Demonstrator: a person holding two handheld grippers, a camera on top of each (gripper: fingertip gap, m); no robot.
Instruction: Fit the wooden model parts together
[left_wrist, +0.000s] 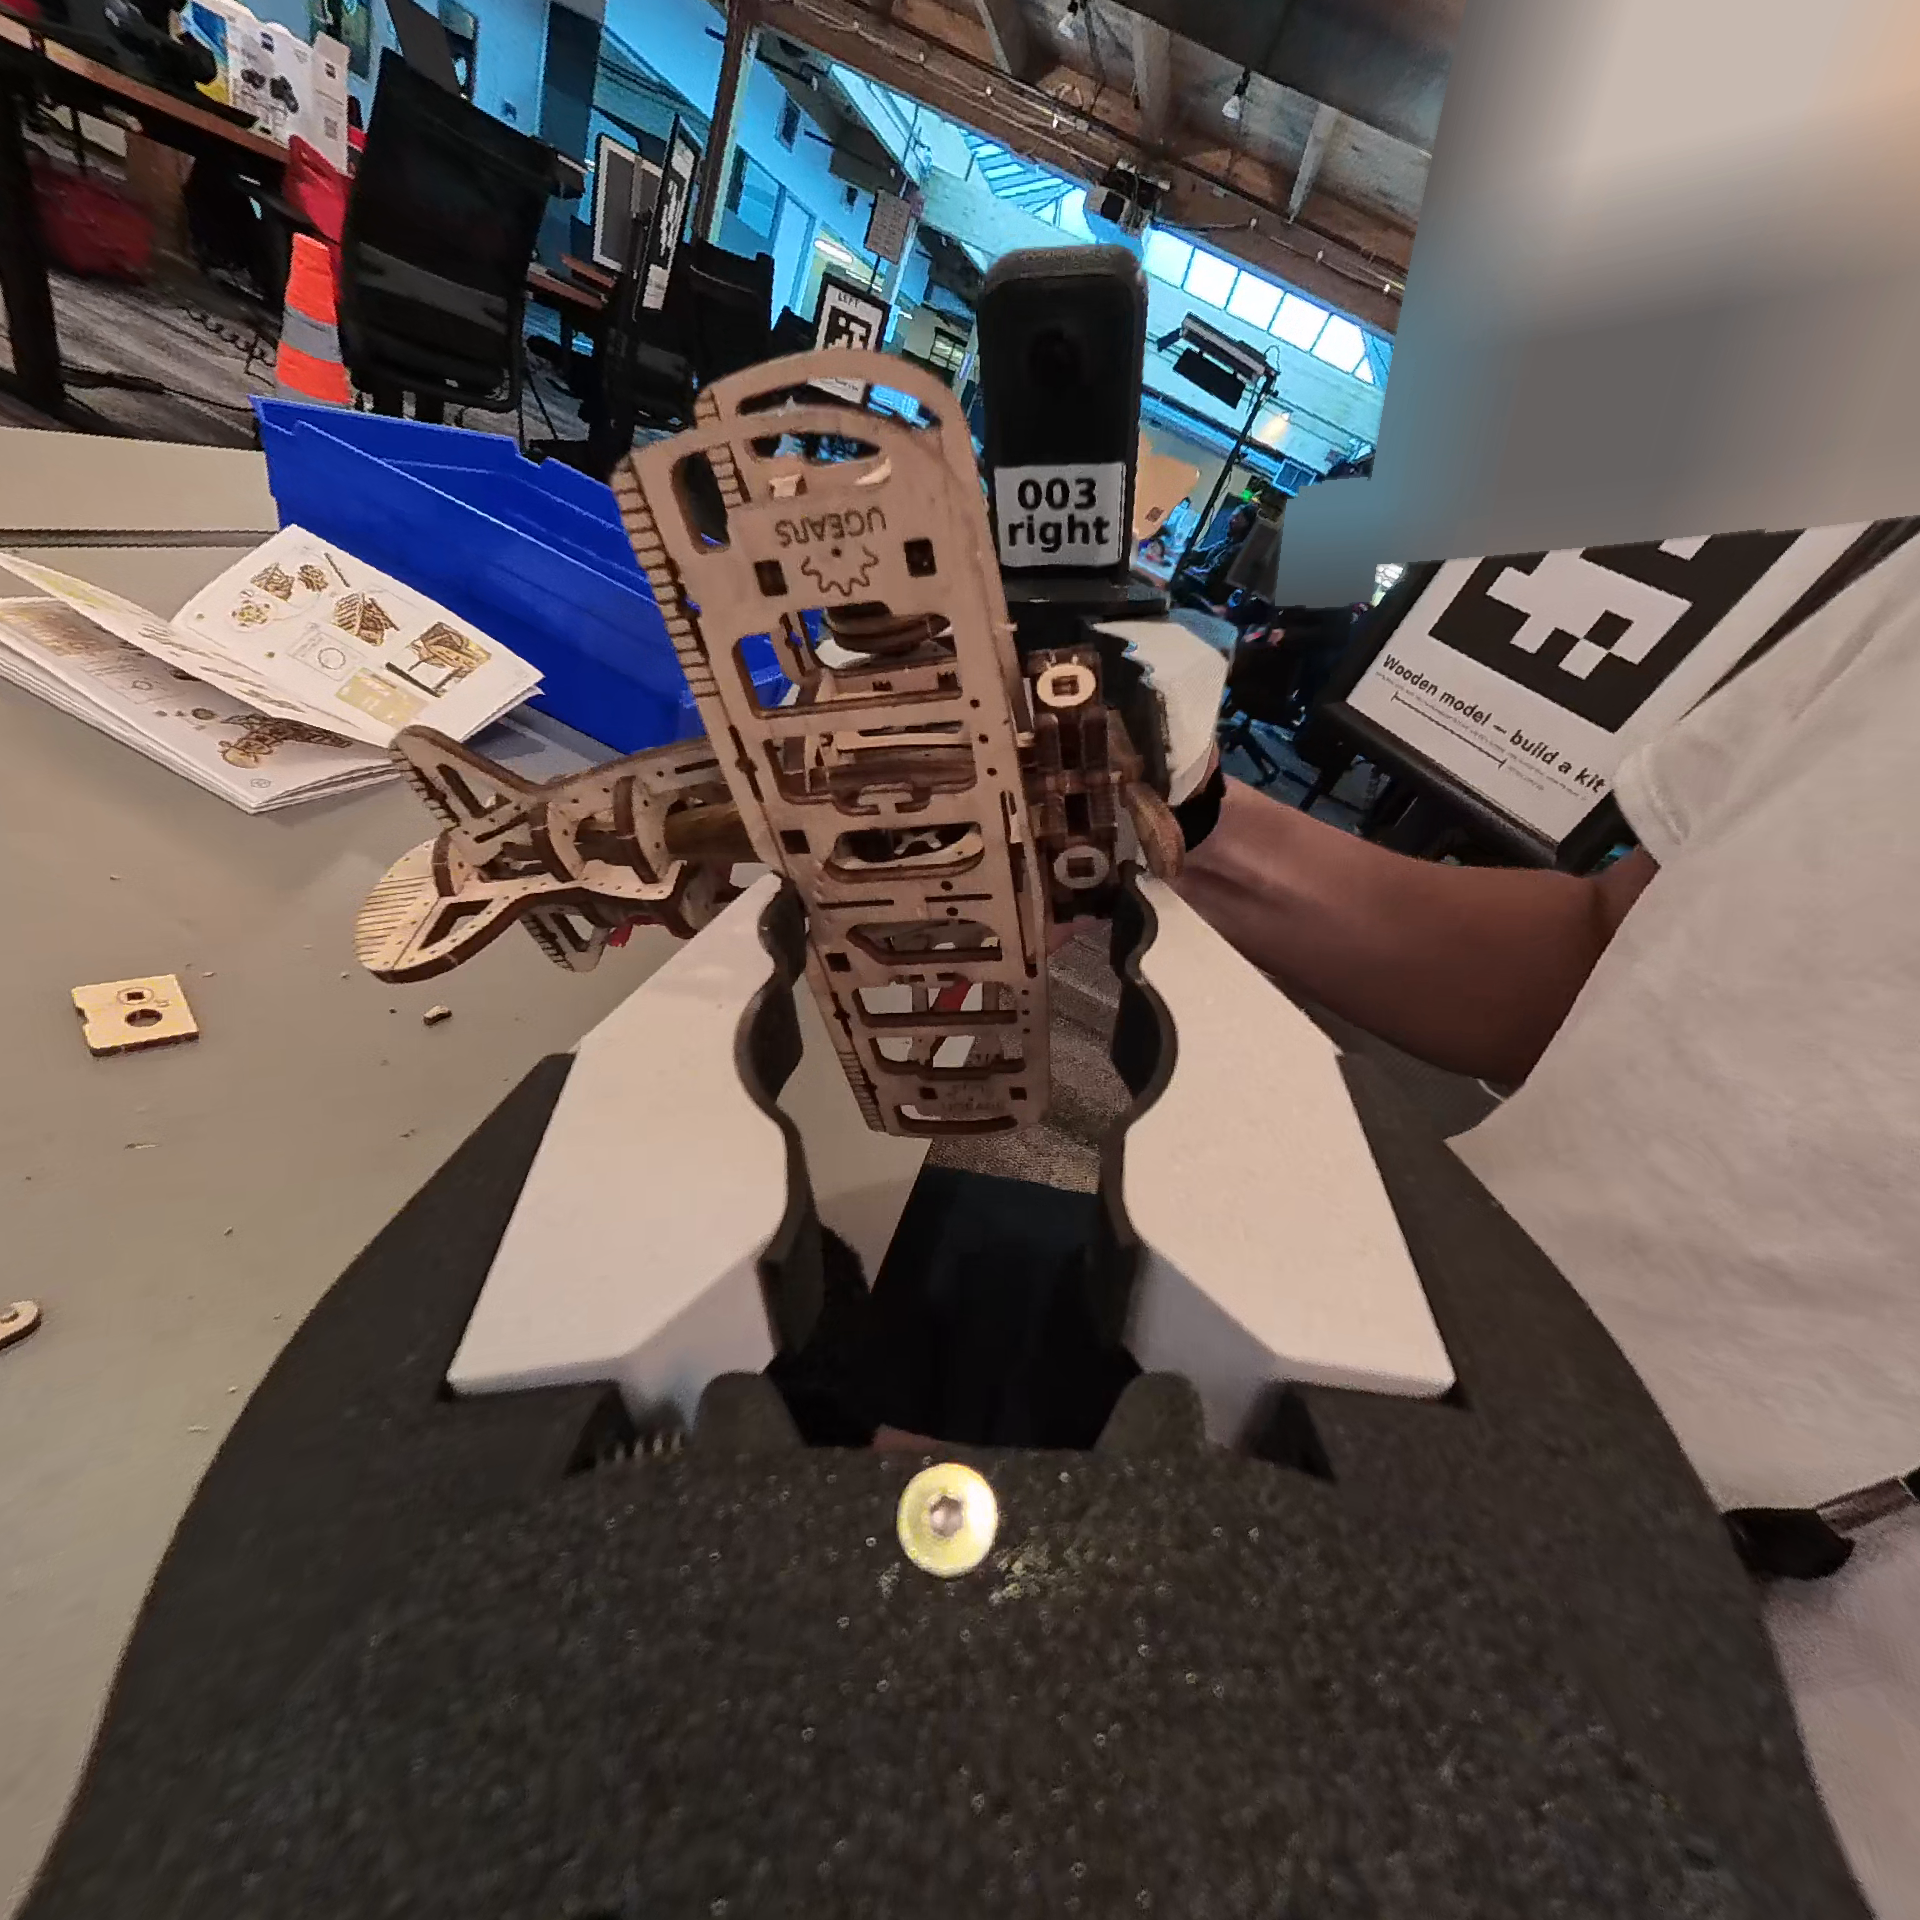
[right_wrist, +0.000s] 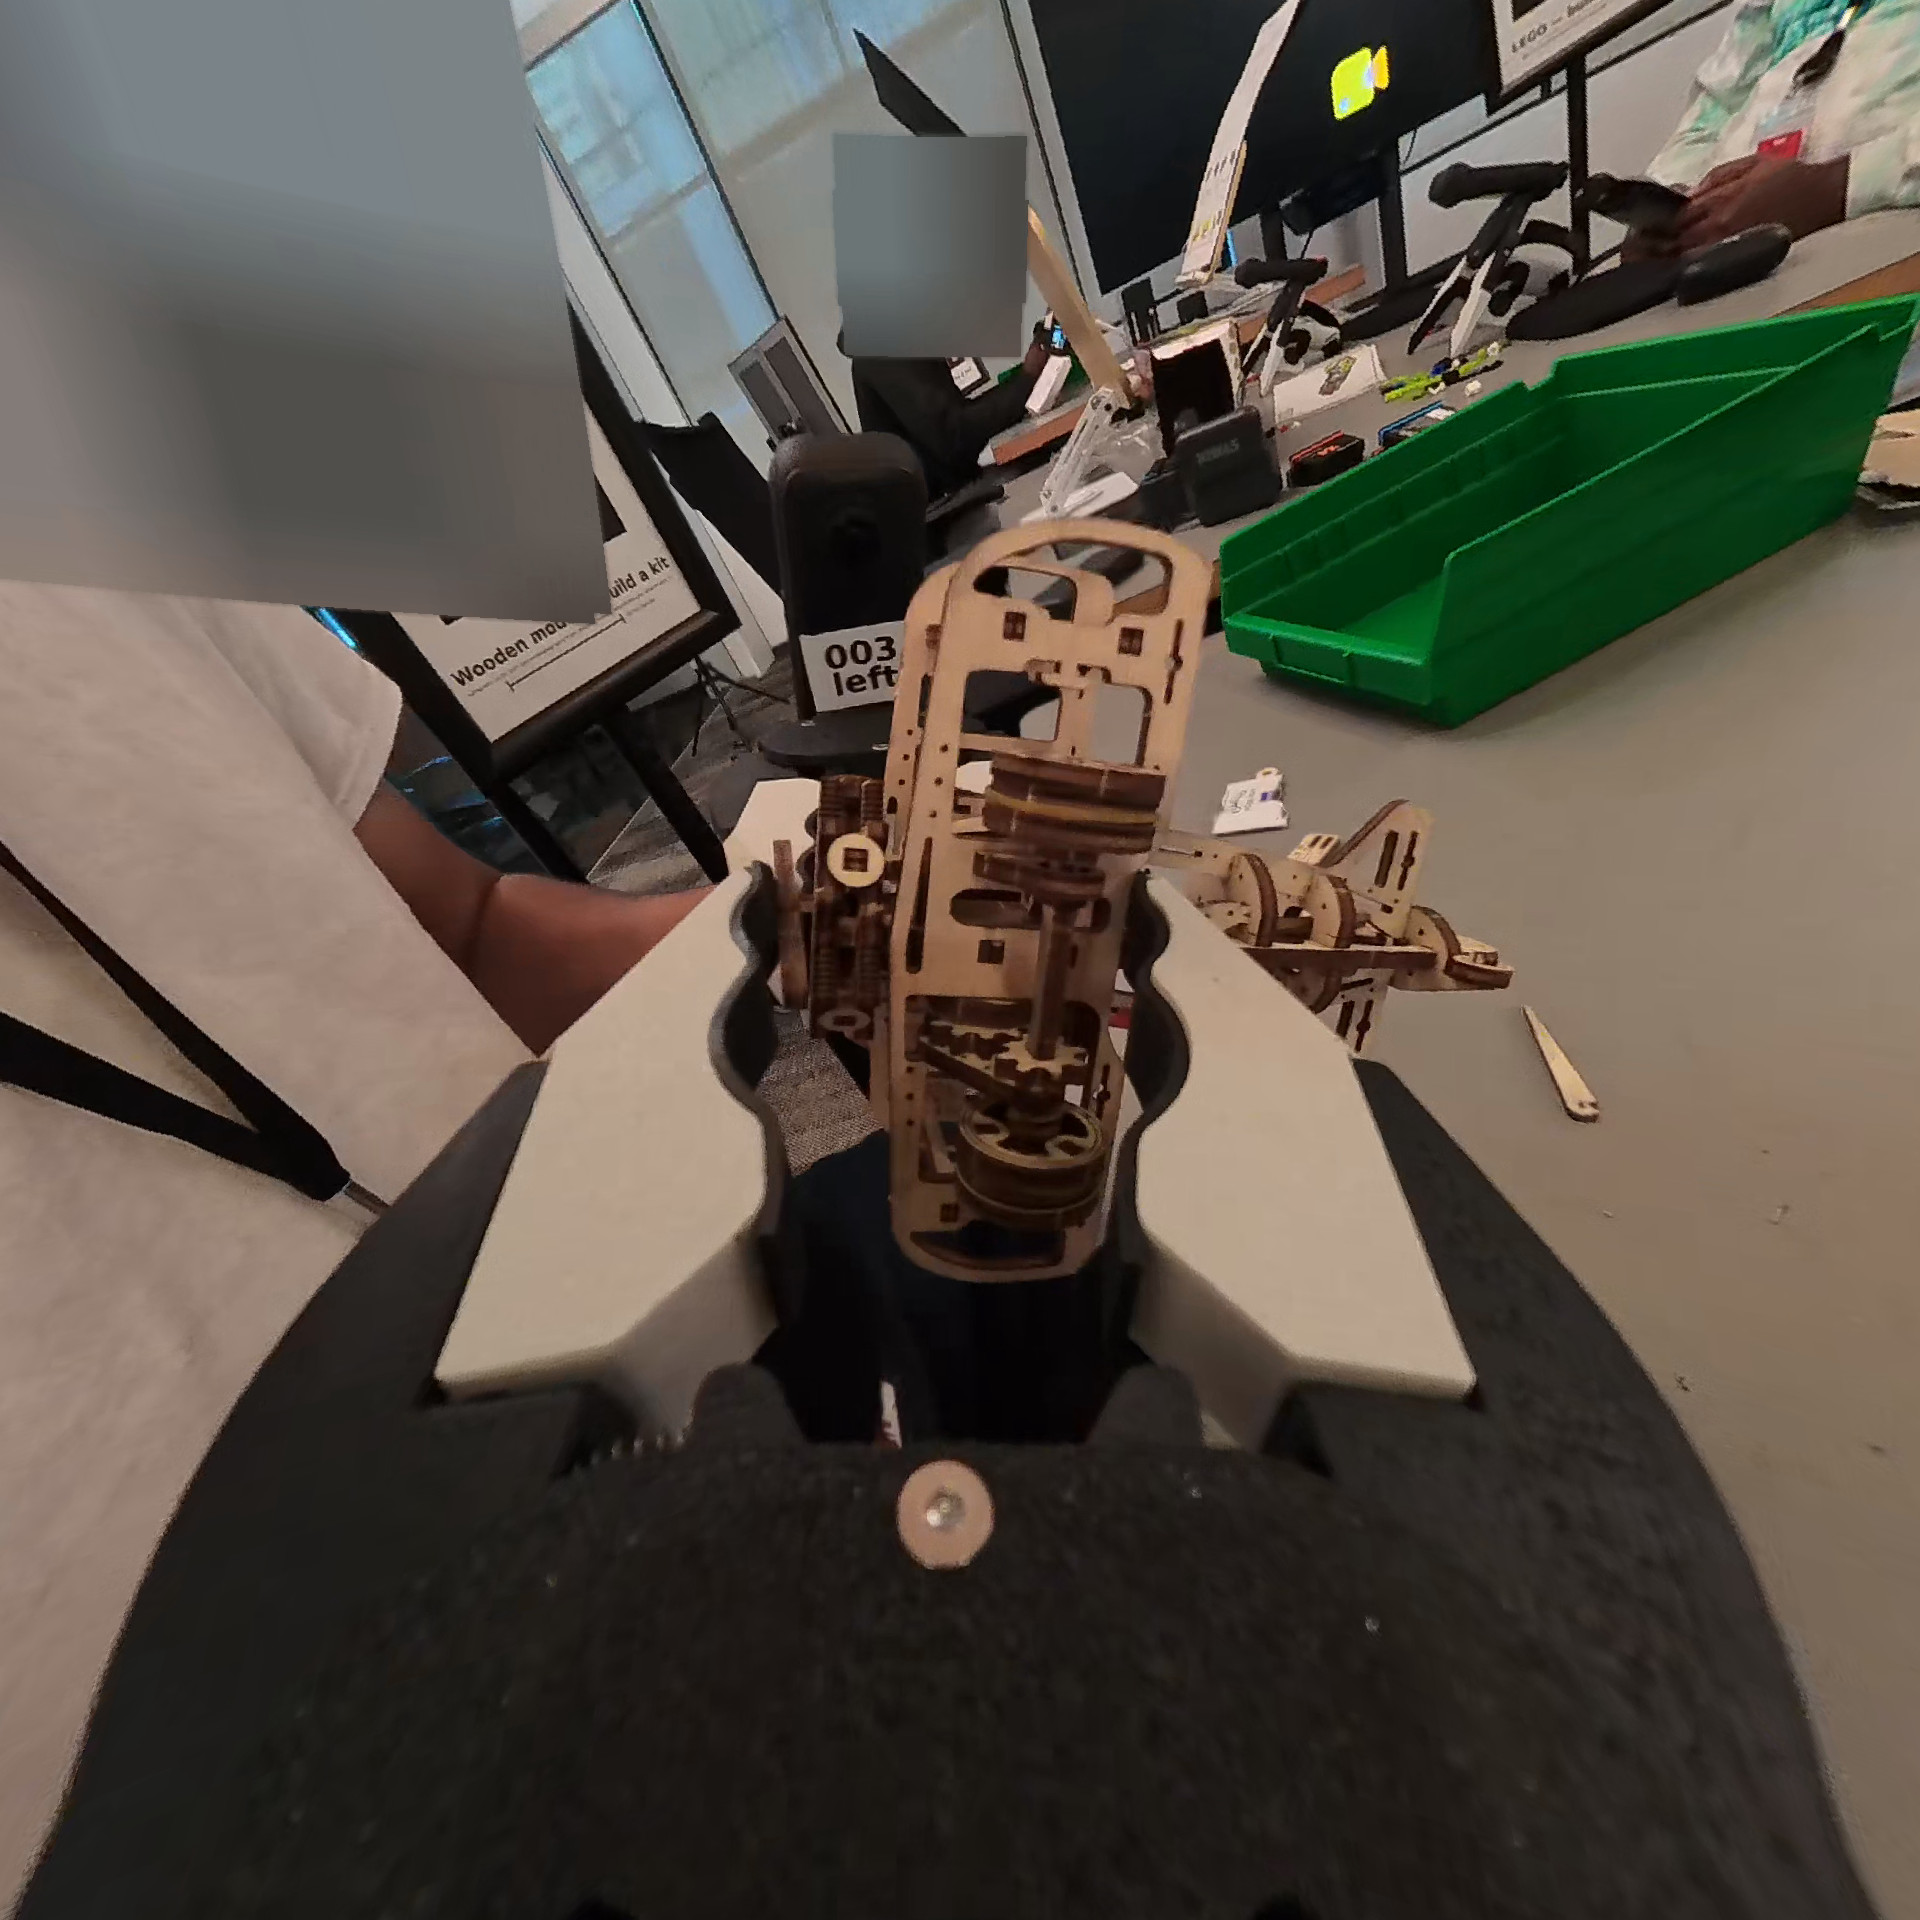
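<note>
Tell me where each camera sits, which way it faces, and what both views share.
Left wrist view: on the left gripper, facing along its fingers at the plane, blue bin and booklet; forearm at right.
Right wrist view: on the right gripper, facing the plane, green bin; forearm at left.
Shared: the plane; each view shows the other gripper's camera behind it.

One wooden plane (left_wrist: 852, 790), two grippers (left_wrist: 951, 935) (right_wrist: 940, 914), one blue bin (left_wrist: 457, 540), one green bin (right_wrist: 1558, 520), one booklet (left_wrist: 249, 665), one square wooden offcut (left_wrist: 135, 1013).
</note>
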